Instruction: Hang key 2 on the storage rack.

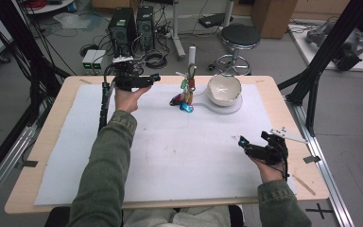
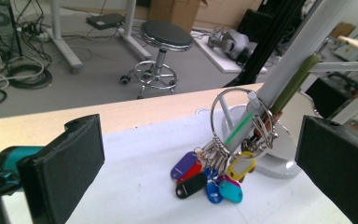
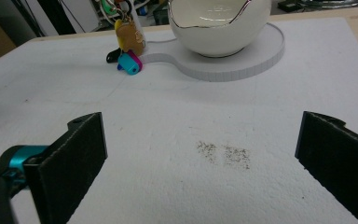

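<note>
A key ring with several coloured tags (image 2: 209,175) hangs on a peg of a white stand (image 2: 279,161); the tags (image 1: 185,99) rest on the white mat. Beside it a white bowl (image 1: 224,89) sits on the stand's round base (image 3: 242,60). My left gripper (image 1: 155,78) is at the table's far left, open, its jaws wide apart and pointing at the key ring, which lies a little beyond them. My right gripper (image 1: 242,142) rests near the table's right front, open with nothing between its jaws, facing the bowl (image 3: 212,25) and the tags (image 3: 128,58) from far off.
A white mat (image 1: 170,142) covers most of the wooden table (image 1: 52,137). A dark speckled stain (image 3: 223,154) marks the mat ahead of the right gripper. A wooden stick (image 1: 304,184) lies at the table's right front edge. A stool (image 1: 239,40) and computer towers (image 1: 131,28) stand behind the table.
</note>
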